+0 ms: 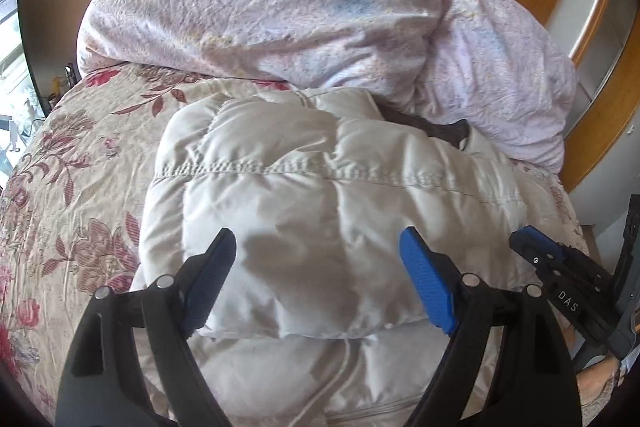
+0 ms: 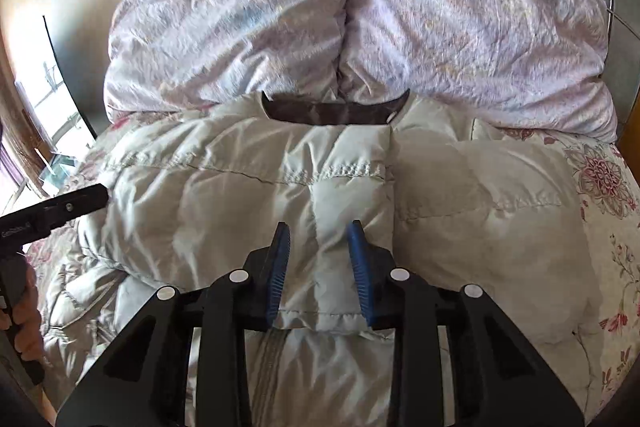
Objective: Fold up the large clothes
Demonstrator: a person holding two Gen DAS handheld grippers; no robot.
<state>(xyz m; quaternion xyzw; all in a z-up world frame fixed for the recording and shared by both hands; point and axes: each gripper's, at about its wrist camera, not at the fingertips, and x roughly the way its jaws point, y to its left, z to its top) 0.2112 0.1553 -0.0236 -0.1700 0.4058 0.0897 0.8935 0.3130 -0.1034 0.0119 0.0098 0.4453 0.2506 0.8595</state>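
A cream puffer jacket (image 1: 304, 195) lies folded on the bed, its dark lining showing at the collar (image 2: 332, 113). In the left wrist view my left gripper (image 1: 318, 241) hovers open over the jacket's near fold, jaws wide apart, with no fabric pinched between them. One of its black fingers (image 2: 90, 197) shows at the left edge of the right wrist view. My right gripper (image 2: 318, 227) sits on the jacket's middle panel (image 2: 344, 199), and the puffy folded edge fills the narrow gap between its blue pads. That gripper also appears in the left wrist view as fingers (image 1: 536, 249) beside the jacket's right side.
The jacket rests on a floral bedspread (image 1: 80, 167). A bulky lilac duvet (image 2: 280, 27) is heaped behind it against the wall. A wooden door frame (image 1: 600, 99) stands to the right, and a window (image 2: 52, 107) lies to the left. A hand (image 2: 28, 323) holds the left gripper.
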